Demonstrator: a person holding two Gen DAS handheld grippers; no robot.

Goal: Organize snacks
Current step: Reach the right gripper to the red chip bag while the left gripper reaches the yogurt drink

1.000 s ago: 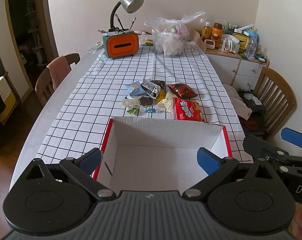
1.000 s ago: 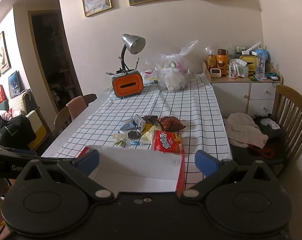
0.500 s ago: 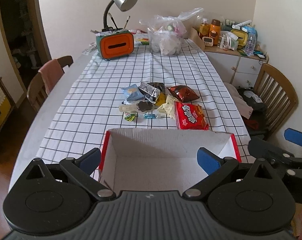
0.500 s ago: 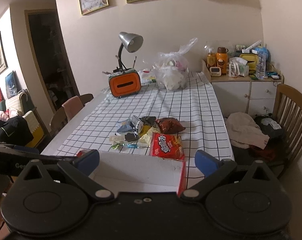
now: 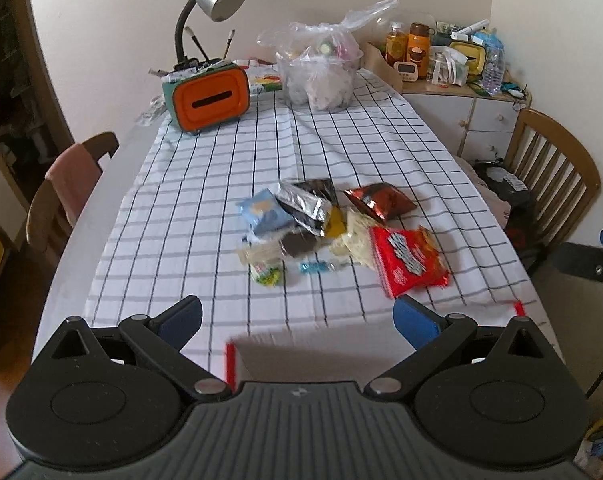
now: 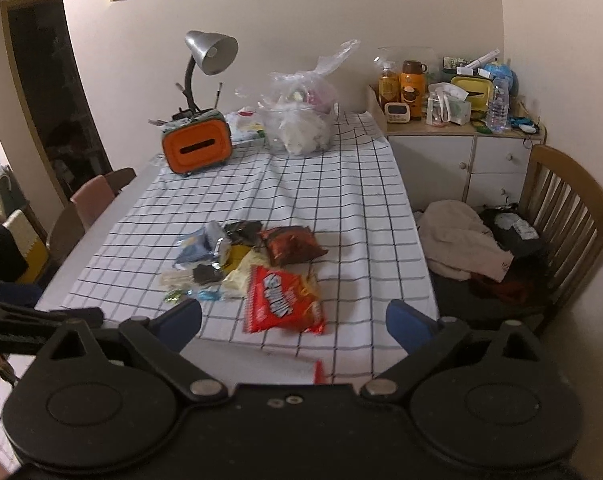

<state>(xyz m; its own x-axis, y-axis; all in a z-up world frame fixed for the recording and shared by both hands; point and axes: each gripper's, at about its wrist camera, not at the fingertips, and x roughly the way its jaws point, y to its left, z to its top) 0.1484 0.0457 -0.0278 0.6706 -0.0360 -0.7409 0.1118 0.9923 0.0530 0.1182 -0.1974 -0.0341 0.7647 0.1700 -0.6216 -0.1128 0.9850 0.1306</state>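
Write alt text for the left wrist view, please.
An open black two-finger left gripper hovers over a red-edged white cardboard box, facing a pile of snack packets on a black-and-white checked tablecloth.

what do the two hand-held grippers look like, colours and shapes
Both look alike. The left hand-held gripper has a black ribbed body, two round black discs, angular black linkage arms with silver pivot pins, and blue pads on its fingers. The right hand-held gripper has the same black discs, linkages and blue pads, with two small screws on its smoother body.
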